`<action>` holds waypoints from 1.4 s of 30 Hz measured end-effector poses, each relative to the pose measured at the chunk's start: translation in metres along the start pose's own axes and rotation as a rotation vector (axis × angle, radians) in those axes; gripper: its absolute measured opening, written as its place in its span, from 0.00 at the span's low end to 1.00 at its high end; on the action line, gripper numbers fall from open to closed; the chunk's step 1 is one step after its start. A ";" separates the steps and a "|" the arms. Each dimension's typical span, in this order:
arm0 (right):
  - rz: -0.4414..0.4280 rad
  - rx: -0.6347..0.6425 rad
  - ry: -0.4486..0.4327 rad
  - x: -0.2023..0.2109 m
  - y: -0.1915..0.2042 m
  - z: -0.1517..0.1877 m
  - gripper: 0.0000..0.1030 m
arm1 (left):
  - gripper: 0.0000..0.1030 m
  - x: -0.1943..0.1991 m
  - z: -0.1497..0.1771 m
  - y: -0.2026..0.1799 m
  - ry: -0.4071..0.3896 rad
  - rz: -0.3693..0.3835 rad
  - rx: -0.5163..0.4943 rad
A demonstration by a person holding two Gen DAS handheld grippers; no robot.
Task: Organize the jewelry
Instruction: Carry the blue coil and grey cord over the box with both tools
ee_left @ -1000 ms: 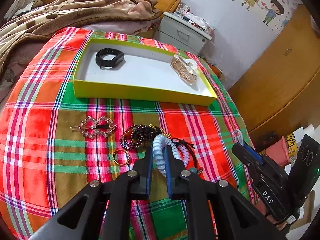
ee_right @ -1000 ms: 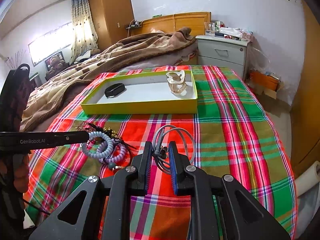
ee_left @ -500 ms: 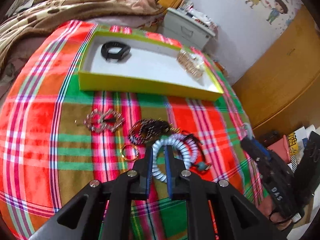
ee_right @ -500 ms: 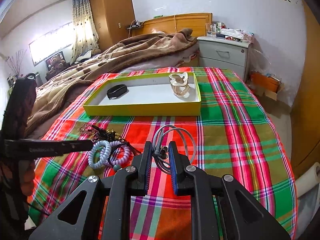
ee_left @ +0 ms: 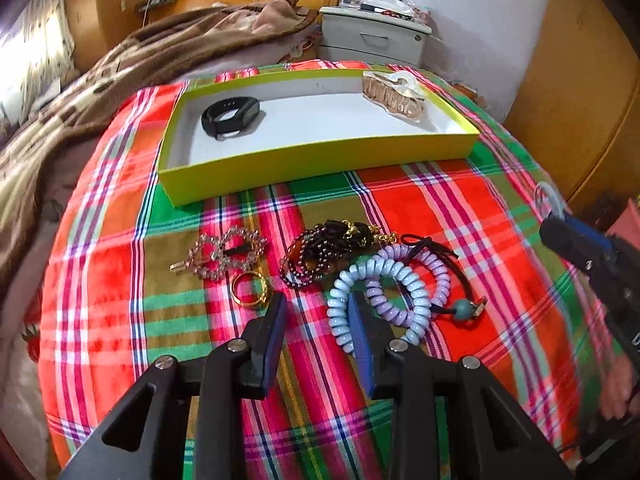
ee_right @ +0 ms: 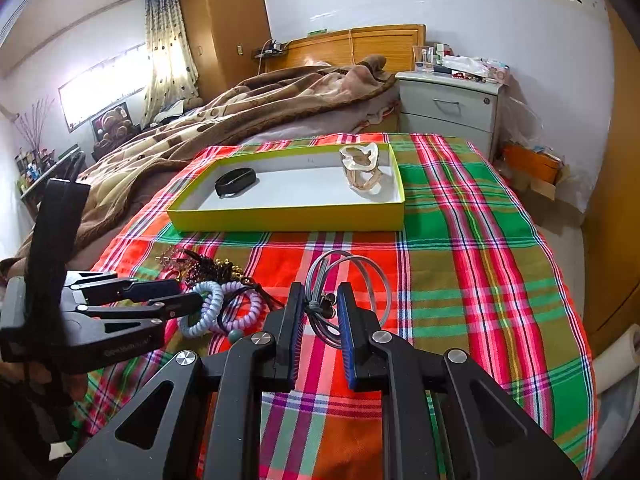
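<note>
The checked cloth [ee_left: 472,216] covers the whole surface, and at its far end sits the yellow tray [ee_left: 320,160], which already has a black wristband [ee_left: 232,118] at its left and a pale hair claw [ee_left: 394,94] at its right. Nearer, well short of the tray, the loose pieces lie in a cluster: a sparkly hair clip [ee_left: 224,254], dark beads [ee_left: 320,252], a gold ring [ee_left: 250,290], and two coiled hair ties, the blue coil [ee_left: 376,300] overlapping a lilac one [ee_left: 416,280].

The left gripper [ee_left: 318,316] is nearest that cluster. Its jaws are opening, with only cloth in the gap. The blue coil lies flat just to the right, draped around the right finger [ee_left: 360,340] rather than pinched, so it looks let go. The ring lies just off the left fingertip.

The right gripper [ee_right: 318,316] is clamped on a bundle of grey hair bands [ee_right: 340,280] whose loops fan out ahead, towards the tray. That hand seems readier to carry its load forward.
</note>
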State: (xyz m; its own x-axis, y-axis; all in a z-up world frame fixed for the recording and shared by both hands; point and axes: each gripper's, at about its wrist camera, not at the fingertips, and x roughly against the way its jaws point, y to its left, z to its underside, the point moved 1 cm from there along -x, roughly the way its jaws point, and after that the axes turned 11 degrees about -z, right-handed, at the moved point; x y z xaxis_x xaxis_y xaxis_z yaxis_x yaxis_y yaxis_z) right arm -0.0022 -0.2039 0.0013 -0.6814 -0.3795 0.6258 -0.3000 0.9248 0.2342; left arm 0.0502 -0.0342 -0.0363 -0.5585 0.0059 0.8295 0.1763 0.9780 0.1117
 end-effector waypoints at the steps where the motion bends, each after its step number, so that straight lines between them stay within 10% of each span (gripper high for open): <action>1: -0.003 -0.001 -0.002 0.000 0.000 0.000 0.17 | 0.32 -0.001 -0.001 -0.001 -0.004 -0.011 -0.011; 11: -0.004 -0.010 -0.006 0.002 -0.002 0.001 0.17 | 0.10 0.001 -0.002 -0.016 -0.029 -0.004 -0.099; 42: 0.000 0.100 -0.022 -0.031 0.020 -0.078 0.17 | 0.10 0.031 -0.062 0.070 -0.109 0.082 0.152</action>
State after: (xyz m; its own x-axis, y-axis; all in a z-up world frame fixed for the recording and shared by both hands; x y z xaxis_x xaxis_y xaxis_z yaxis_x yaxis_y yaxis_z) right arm 0.0653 -0.1719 0.0450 -0.6954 -0.3810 0.6093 -0.3640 0.9178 0.1584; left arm 0.0954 0.0214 0.0308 -0.6335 0.1017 0.7671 0.1050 0.9934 -0.0450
